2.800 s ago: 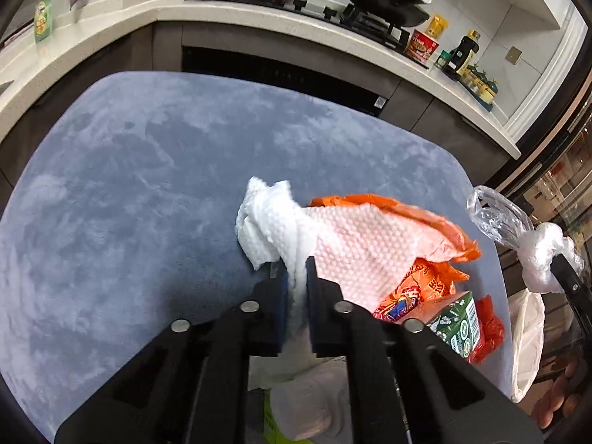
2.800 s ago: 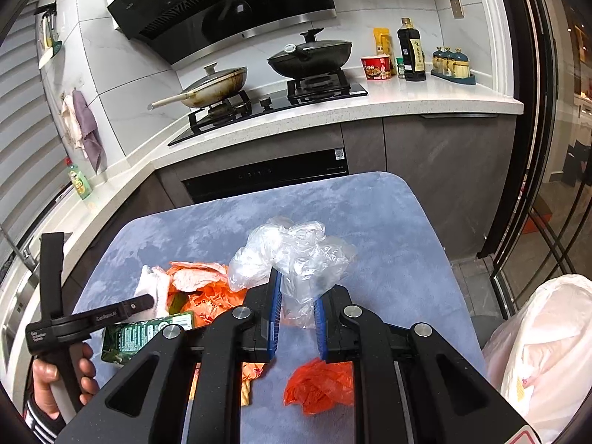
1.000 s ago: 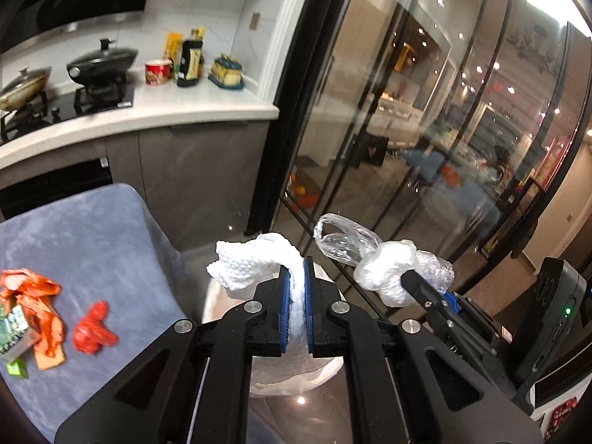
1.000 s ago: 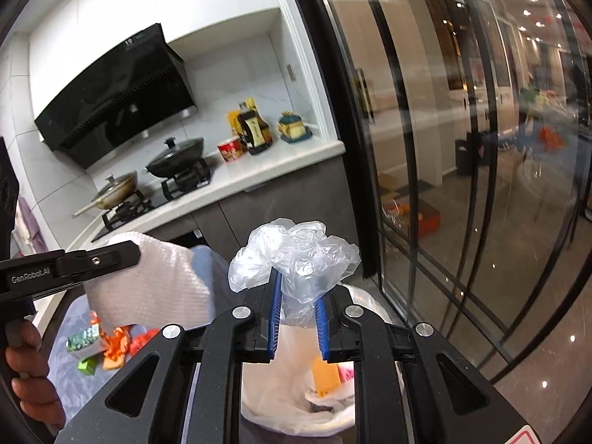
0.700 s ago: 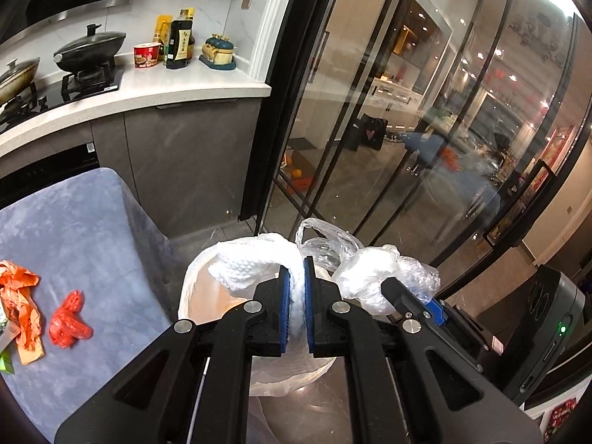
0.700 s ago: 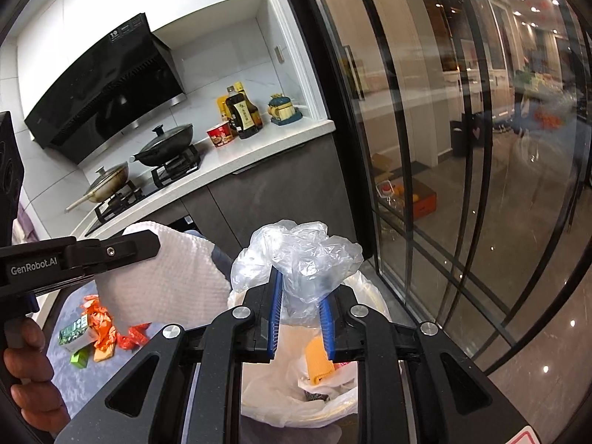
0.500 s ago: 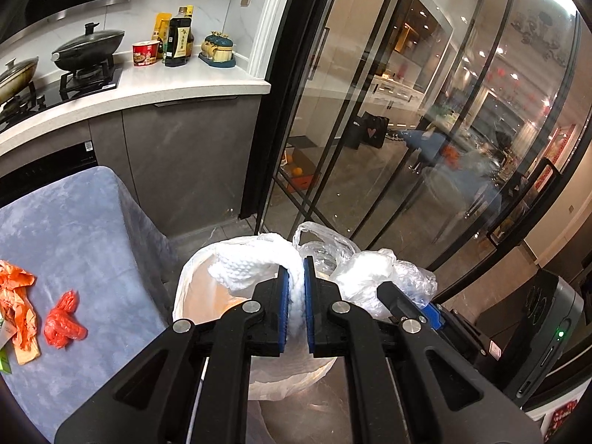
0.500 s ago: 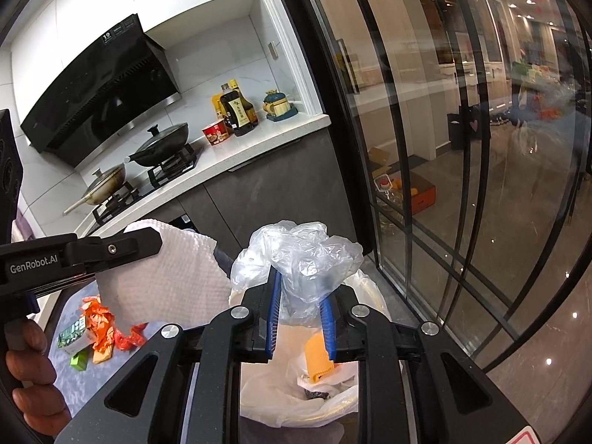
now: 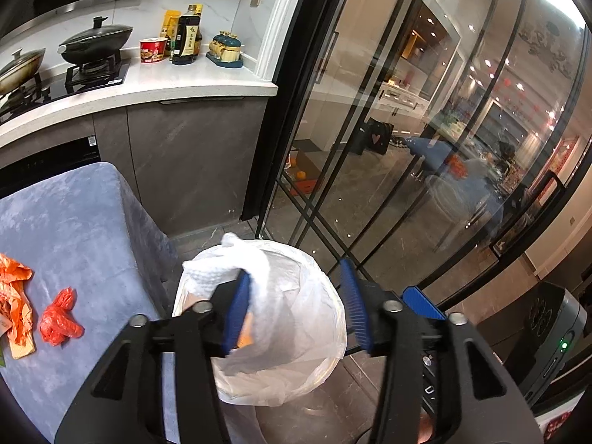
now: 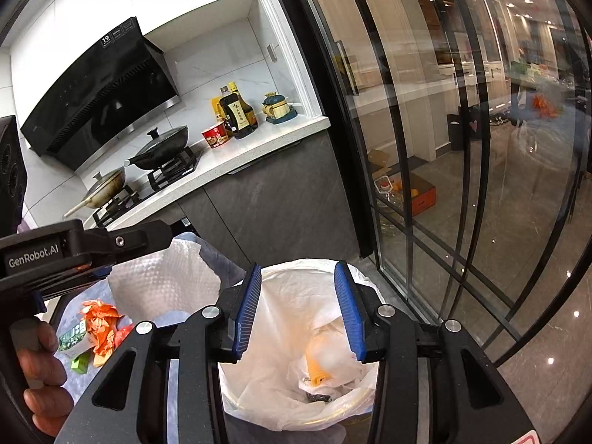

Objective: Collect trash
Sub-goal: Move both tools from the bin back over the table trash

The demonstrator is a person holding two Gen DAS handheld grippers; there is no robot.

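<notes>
A bin with a white liner (image 9: 325, 296) stands beside the blue-grey table (image 9: 74, 222). My left gripper (image 9: 294, 273) hovers over it, its jaws opening. The white paper towel (image 9: 207, 277) hangs against its left pad only, with no pad pressing it from the other side. My right gripper (image 10: 298, 268) is above the same bin liner (image 10: 288, 399), jaws opening, nothing between them. A blurred clear plastic bag (image 10: 333, 355) lies inside with an orange scrap (image 10: 318, 370). In the right wrist view the left gripper (image 10: 159, 238) and the paper towel (image 10: 166, 281) show at left.
An orange wrapper (image 9: 14, 296) and a red crumpled bag (image 9: 59, 318) lie on the table, with a green carton (image 10: 74, 336) nearby. Glass doors (image 9: 407, 148) rise right behind the bin. The kitchen counter (image 9: 148, 88) runs behind the table. A person's hand (image 10: 40, 370) holds the left gripper.
Both grippers' jaws have spread apart over the bin. The clear plastic bag has left the right gripper and dropped in. The paper towel has come loose and slumped to the left finger.
</notes>
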